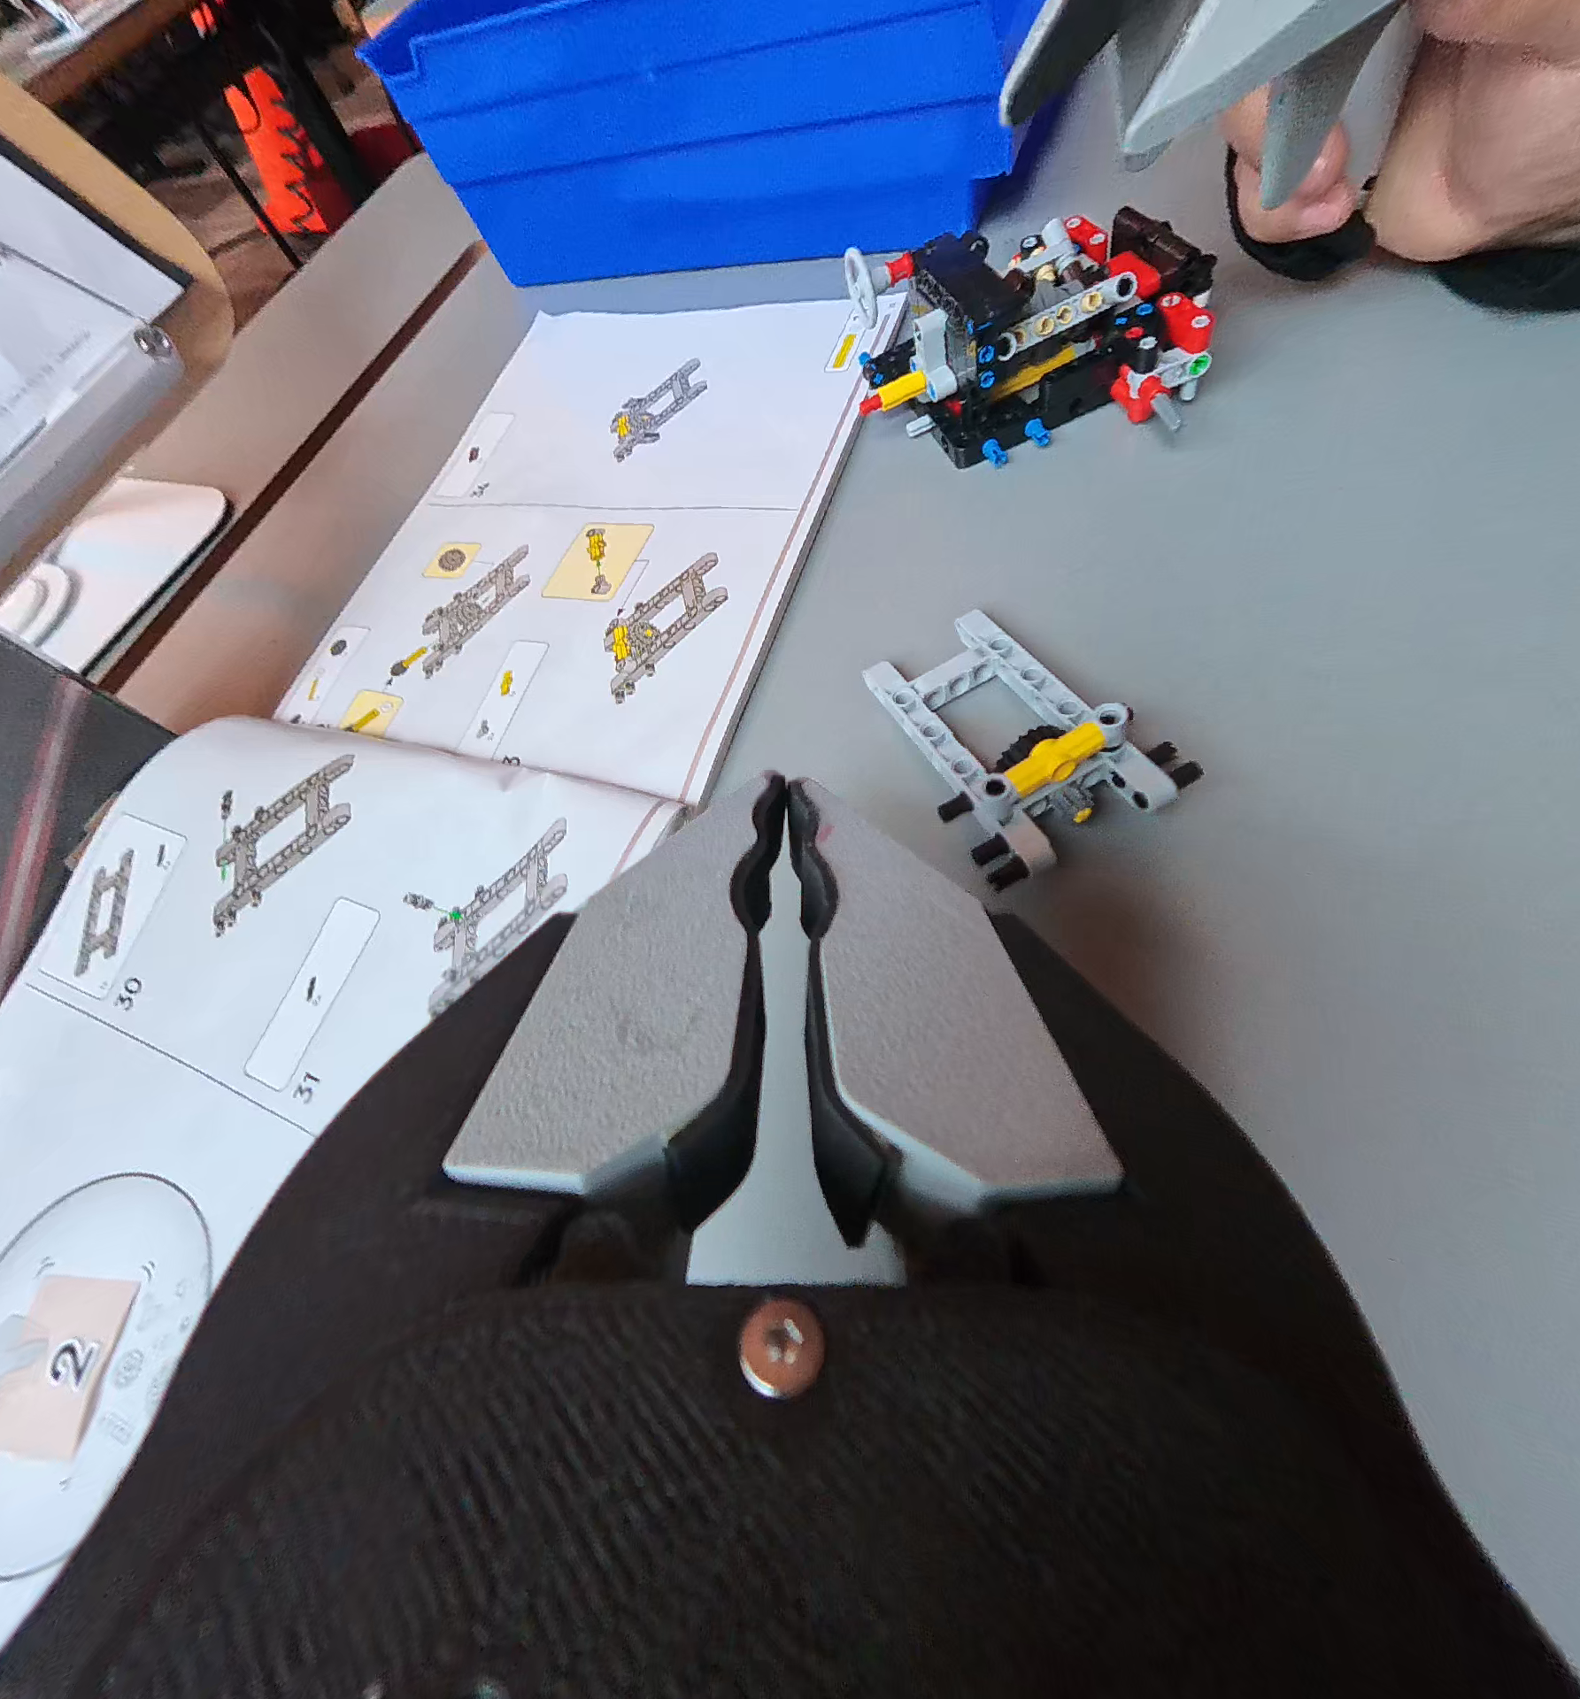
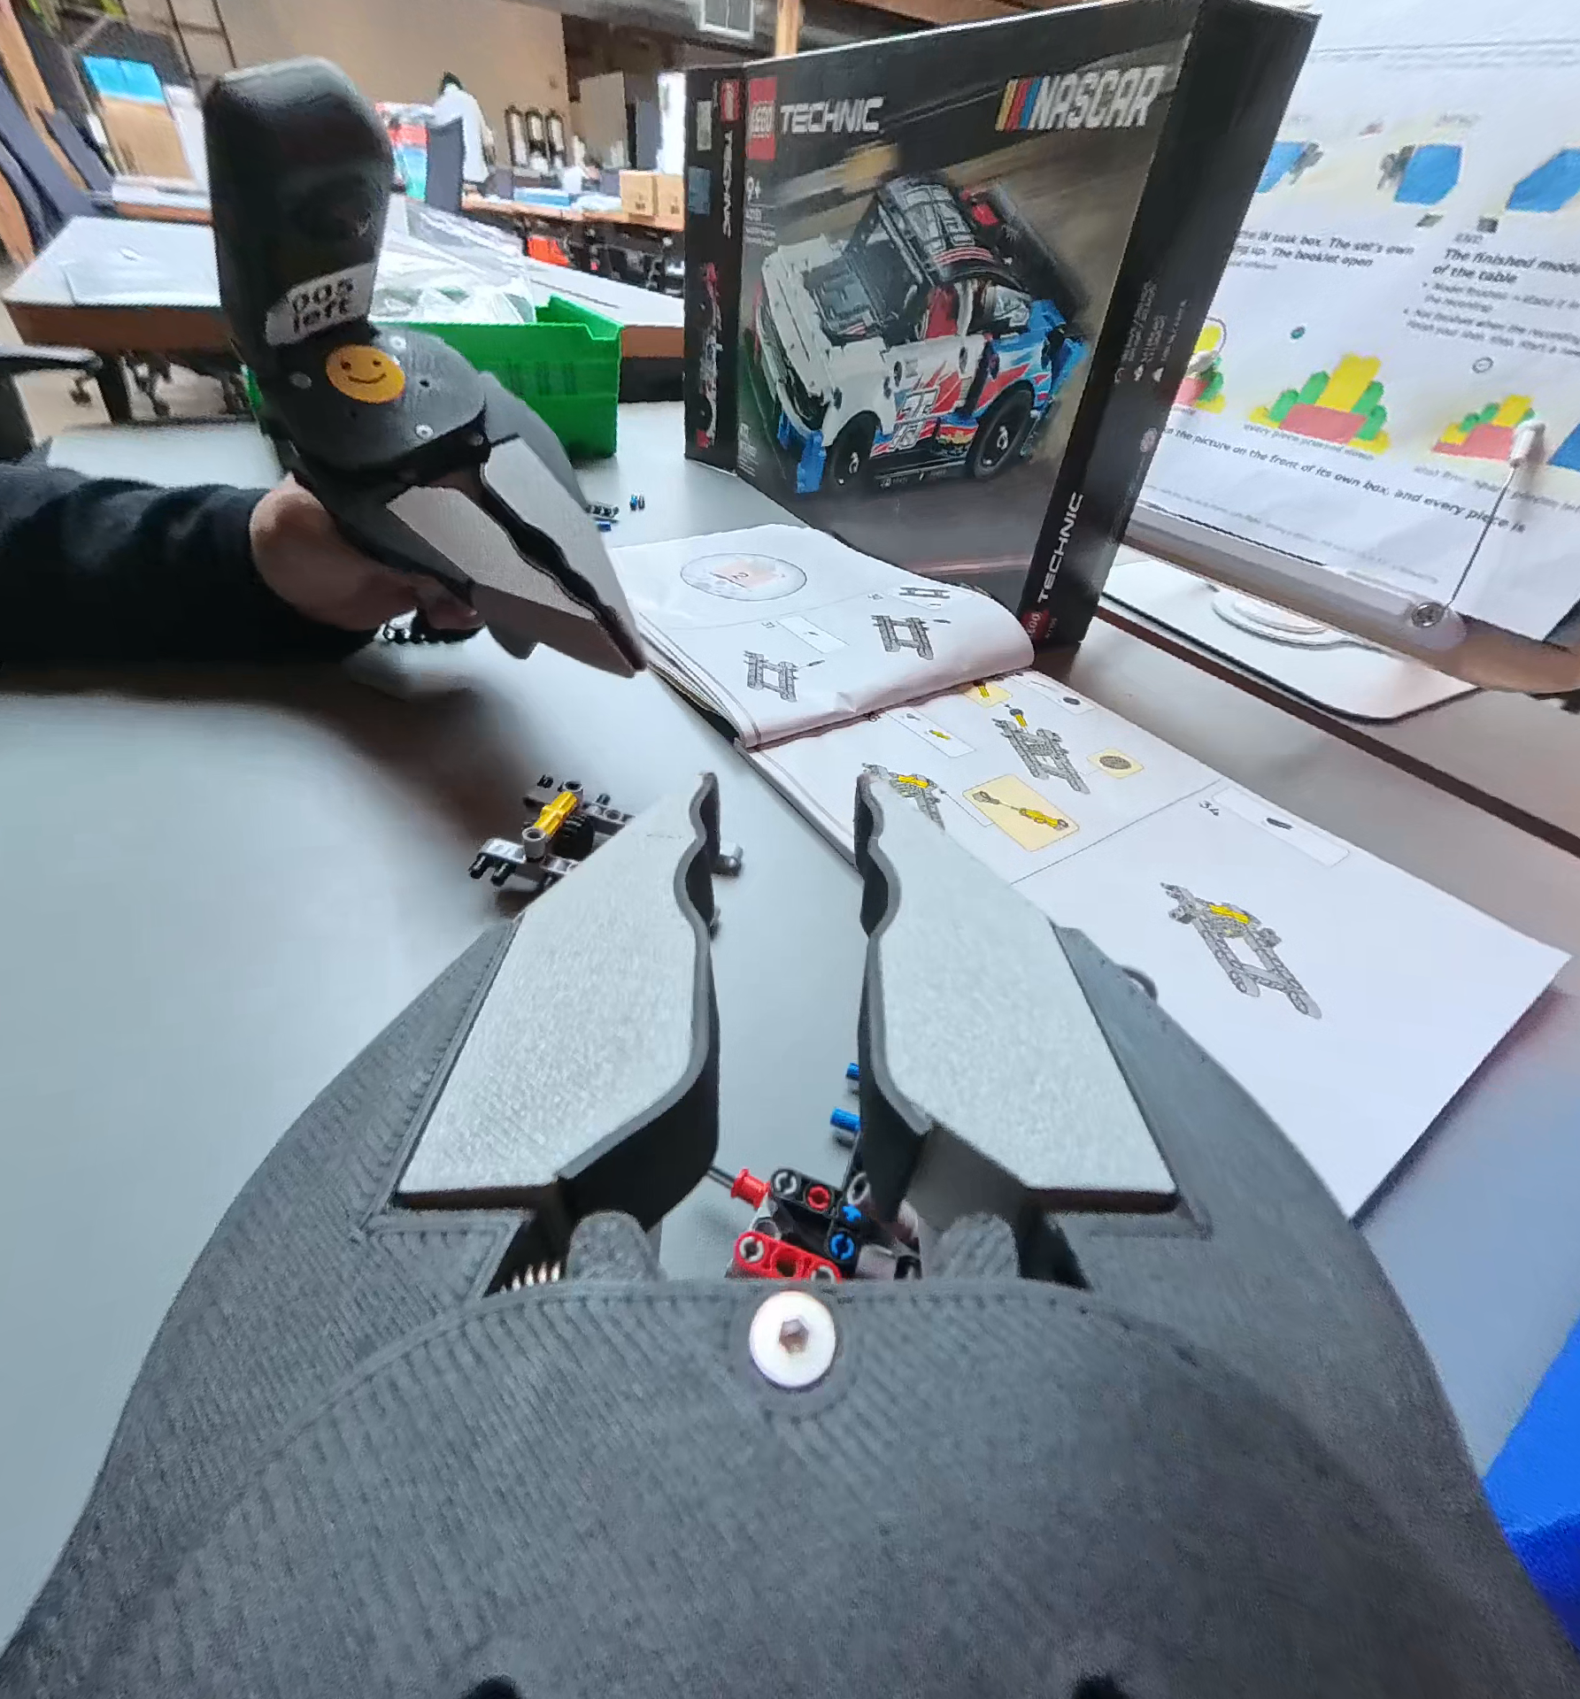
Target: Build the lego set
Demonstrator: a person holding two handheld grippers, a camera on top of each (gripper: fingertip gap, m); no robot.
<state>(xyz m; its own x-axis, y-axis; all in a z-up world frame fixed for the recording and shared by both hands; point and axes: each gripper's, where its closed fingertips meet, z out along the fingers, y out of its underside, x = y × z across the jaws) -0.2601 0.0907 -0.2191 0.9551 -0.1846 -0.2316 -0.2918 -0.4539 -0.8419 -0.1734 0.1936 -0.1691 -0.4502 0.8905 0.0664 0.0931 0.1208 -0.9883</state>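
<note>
The grey frame lay alone on the table, right of centre in the left wrist view; the chassis sat near the upper right, beside the booklet. The left gripper was clenched on nothing; the right gripper stood released and empty. The frame looked light and stiff, though its yellow axle and black pins might pop loose; the long grey side beams seemed the safest hold.
</note>
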